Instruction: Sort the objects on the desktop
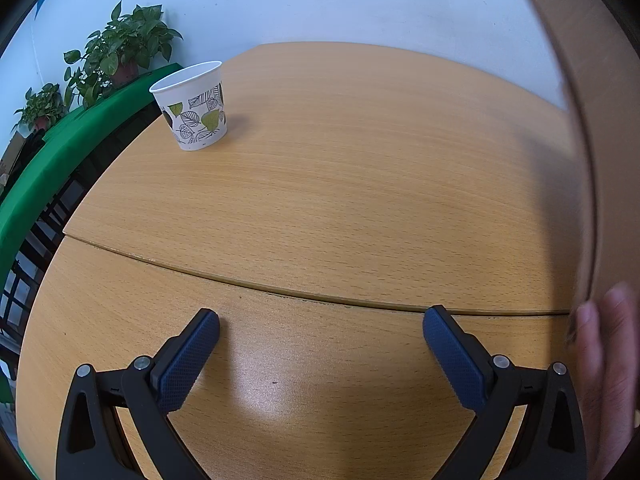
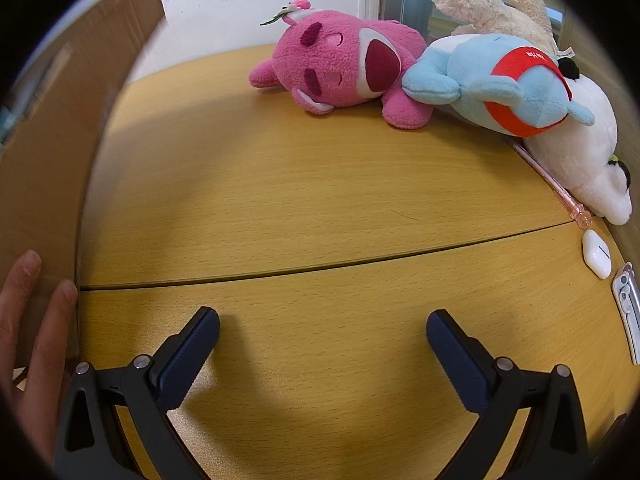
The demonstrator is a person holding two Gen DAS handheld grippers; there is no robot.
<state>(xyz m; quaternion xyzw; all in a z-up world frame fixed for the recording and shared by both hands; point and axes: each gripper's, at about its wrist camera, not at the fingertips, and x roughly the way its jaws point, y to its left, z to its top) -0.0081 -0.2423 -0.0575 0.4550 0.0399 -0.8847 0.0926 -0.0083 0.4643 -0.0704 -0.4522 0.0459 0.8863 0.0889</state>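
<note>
One paper cup (image 1: pixel 191 106) with a leaf print stands at the far left of the bench (image 1: pixel 340 184). Two potted plants sit on the green ledge (image 1: pixel 60 152) beyond it: a larger one (image 1: pixel 124 48) and a smaller one (image 1: pixel 40 108). One cardboard box (image 2: pixel 52 128) shows between the two views. At the far right lie four plush toys: one pink (image 2: pixel 340 68), one light blue with red bands (image 2: pixel 504 84), one cream (image 2: pixel 492 4) and one white (image 2: pixel 580 152). Near them are one pink pen (image 2: pixel 552 180), one white earbud case (image 2: pixel 597 254) and one white-and-silver item (image 2: pixel 628 308) I cannot identify. Two hand-held grippers appear, the left (image 1: pixel 320 326) and the right (image 2: pixel 322 326).
</note>
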